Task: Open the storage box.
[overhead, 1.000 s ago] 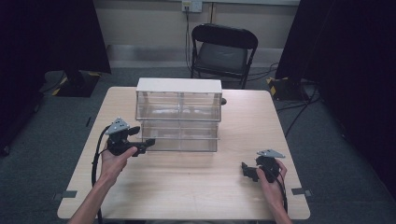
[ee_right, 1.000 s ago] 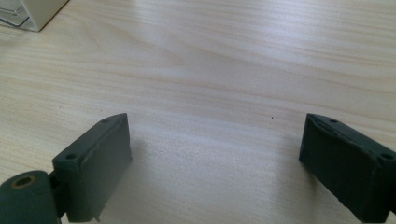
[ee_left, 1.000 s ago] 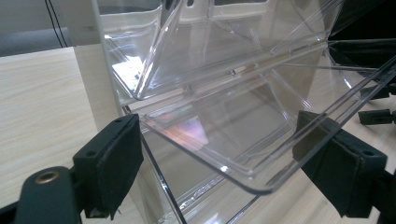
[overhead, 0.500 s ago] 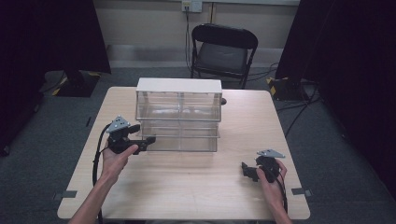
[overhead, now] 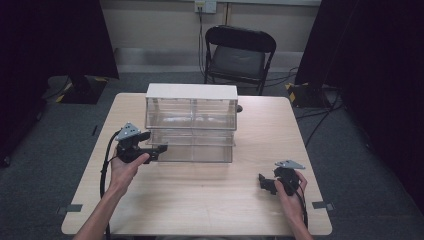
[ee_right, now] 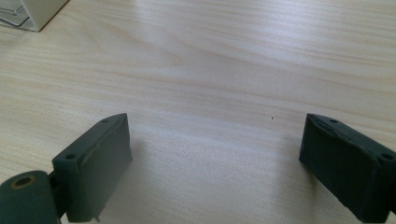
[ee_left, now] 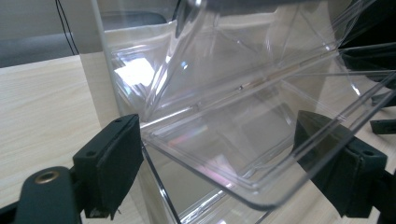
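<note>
A clear plastic drawer cabinet (overhead: 191,122) with a white top stands near the middle of the wooden table (overhead: 210,200), a little toward twelve o'clock, its long axis running nine to three and its drawer fronts facing six o'clock, toward the person. In the high view a lower drawer looks drawn out slightly toward six.

The left gripper (overhead: 159,148) sits at the cabinet's lower corner on the nine o'clock side, jaws pointing toward three o'clock. In the left gripper view its jaws stand wide apart, with a tilted clear drawer (ee_left: 243,135) lying between them; whether either pad touches the plastic cannot be told. The left hand (overhead: 125,167) wraps the handle from below, the forearm reaching in from about seven o'clock, and the gripper's cable loops down beside the wrist.

The right gripper (overhead: 264,181) rests low over the table at roughly four o'clock from the cabinet, well apart from it, jaws aimed toward nine o'clock. In the right gripper view its jaws are spread wide over bare wood with nothing between them, and a cabinet corner (ee_right: 28,14) shows at the upper left. The right hand (overhead: 290,192) holds it from behind, near the table's six o'clock edge.

Open tabletop lies between the two grippers and along the three o'clock side. A black folding chair (overhead: 239,55) stands beyond the twelve o'clock edge.
</note>
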The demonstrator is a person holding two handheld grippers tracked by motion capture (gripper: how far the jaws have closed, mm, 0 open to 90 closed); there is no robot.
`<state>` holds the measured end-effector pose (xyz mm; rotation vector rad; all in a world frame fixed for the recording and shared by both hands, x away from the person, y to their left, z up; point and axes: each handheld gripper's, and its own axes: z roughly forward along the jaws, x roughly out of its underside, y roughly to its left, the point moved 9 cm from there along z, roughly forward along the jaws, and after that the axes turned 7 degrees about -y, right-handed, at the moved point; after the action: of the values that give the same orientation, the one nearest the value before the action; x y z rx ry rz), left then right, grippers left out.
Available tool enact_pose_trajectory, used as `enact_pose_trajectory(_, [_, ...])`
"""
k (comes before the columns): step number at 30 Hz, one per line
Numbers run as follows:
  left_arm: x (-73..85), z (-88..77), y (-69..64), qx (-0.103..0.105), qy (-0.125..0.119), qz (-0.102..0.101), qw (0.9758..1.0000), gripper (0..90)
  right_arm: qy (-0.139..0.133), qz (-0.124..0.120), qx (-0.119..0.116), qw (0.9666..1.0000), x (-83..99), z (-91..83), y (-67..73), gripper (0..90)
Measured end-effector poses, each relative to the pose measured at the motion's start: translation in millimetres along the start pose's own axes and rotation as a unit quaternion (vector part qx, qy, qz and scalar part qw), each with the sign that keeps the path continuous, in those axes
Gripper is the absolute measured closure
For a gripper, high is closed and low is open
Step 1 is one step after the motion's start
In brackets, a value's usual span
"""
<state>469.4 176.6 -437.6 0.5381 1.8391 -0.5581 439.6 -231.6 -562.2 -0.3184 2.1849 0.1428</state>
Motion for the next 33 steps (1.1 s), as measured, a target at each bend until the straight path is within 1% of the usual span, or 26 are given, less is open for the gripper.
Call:
enact_pose_trajectory(1, [-1.3,0.5,-0.7,-0.002,-0.003,-0.001,1.0000,15.4,0.000,0.000,0.000,1.0000,0.0,0.0,0.0,8.3])
enact_pose_trajectory(2, [-1.9,0.2,-0.5,-0.003,-0.002,0.003,1.0000,15.3,0.000,0.000,0.000,1.0000,0.0,0.0,0.0,8.3])
enact_pose_trajectory(4, [-2.7,0.3,-1.0,-0.004,-0.001,0.002,1.0000,15.1,0.000,0.000,0.000,1.0000,0.1,-0.1,0.0,8.3])
enact_pose_trajectory(6, [-3.2,0.4,-0.9,-0.002,-0.001,0.006,1.0000,15.1,0.000,0.000,0.000,1.0000,0.0,0.0,0.0,8.3])
enact_pose_trajectory(10, [-3.4,0.7,-1.0,-0.002,-0.002,0.003,1.0000,15.0,0.000,0.000,0.000,1.0000,0.0,0.0,0.0,8.4])
enact_pose_trajectory(11, [-3.9,0.8,-0.7,-0.001,-0.002,0.006,1.0000,14.9,0.000,0.000,0.000,1.0000,0.0,0.0,0.0,8.3])
enact_pose_trajectory(14, [-4.9,1.2,-1.2,-0.001,-0.004,0.002,1.0000,14.9,0.000,0.000,0.000,1.0000,0.0,0.0,0.0,8.3])
enact_pose_trajectory(17, [-5.1,1.7,-1.0,-0.002,-0.005,0.003,1.0000,14.4,0.000,0.000,0.000,1.0000,0.0,0.0,0.0,8.3])
enact_pose_trajectory(19, [-4.9,2.3,-1.4,-0.003,-0.006,-0.002,1.0000,13.9,0.000,0.000,0.000,1.0000,0.0,0.0,0.0,8.4])
enact_pose_trajectory(21, [-5.5,1.2,-1.3,-0.004,-0.005,0.003,1.0000,13.9,0.000,0.000,0.000,1.0000,0.0,0.0,0.0,8.3])
enact_pose_trajectory(25, [-7.4,1.3,-1.1,-0.001,-0.010,0.001,1.0000,14.1,0.000,0.000,0.000,1.0000,0.0,0.0,0.0,8.3])
enact_pose_trajectory(29, [-8.7,1.6,-0.5,-0.004,-0.013,-0.002,0.9999,14.2,0.000,0.000,0.000,1.0000,0.0,0.0,0.0,8.3])
enact_pose_trajectory(30, [-9.4,1.9,-0.8,-0.005,-0.012,-0.005,0.9999,14.2,0.000,0.000,0.000,1.0000,0.0,0.0,0.0,8.3])
enact_pose_trajectory(33, [-14.7,1.7,-0.4,-0.009,-0.014,-0.003,0.9999,13.9,0.000,0.000,0.000,1.0000,0.1,-0.1,0.0,8.3])
